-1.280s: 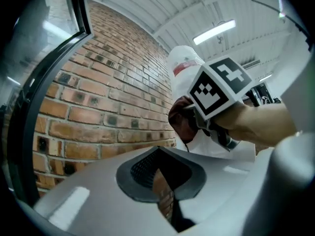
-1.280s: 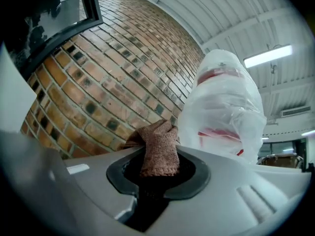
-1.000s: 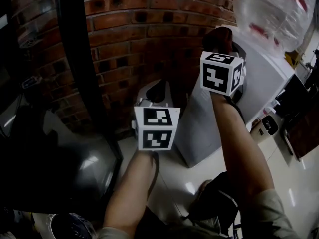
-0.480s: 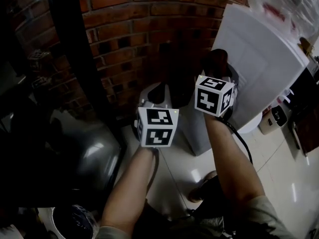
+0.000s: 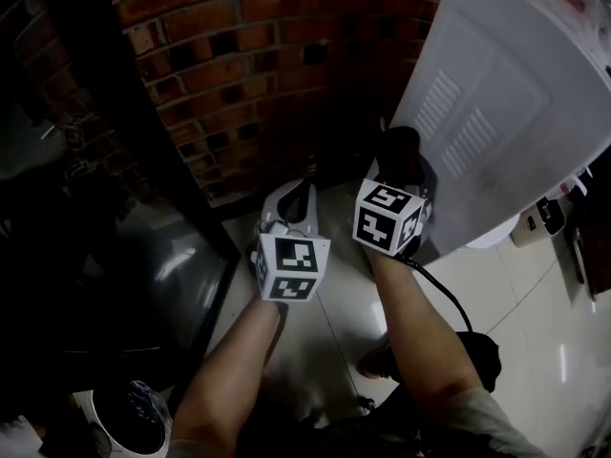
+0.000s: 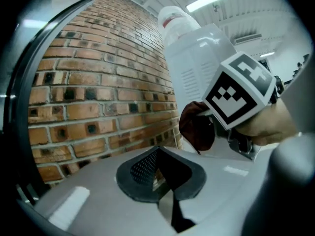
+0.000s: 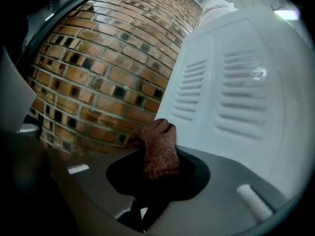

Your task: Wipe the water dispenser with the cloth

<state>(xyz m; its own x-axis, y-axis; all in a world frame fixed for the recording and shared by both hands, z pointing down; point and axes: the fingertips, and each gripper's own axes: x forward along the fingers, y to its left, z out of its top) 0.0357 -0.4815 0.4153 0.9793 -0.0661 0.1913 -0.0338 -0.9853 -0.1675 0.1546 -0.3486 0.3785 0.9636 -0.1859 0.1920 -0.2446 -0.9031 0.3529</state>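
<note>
**Cloth pinched at the dispenser's lower side panel**

My right tongs (image 7: 156, 181) are clamped on the reddish-brown cloth (image 7: 158, 149). A wad of it stands proud of the tips, so the fabric would meet the panel, not the plastic. It sits near the lower left edge of the water dispenser (image 5: 496, 113), whose white side rises toward 1 o'clock from the cloth in the head view. I cannot tell whether cloth and panel are touching.

My left tongs (image 6: 156, 173) are spread with nothing between them. They hang at about 8 o'clock of the right pair, just beside it, and I judge them parked clear of the wiping path.

The panel is smooth white plastic with two banks of louvres (image 5: 458, 127), which I expect will snag the knit. The bottle (image 6: 174, 21) sits on top. A brick wall (image 5: 258, 74) fills 12 o'clock, and a glossy tiled floor (image 5: 315, 351) lies below.
</note>
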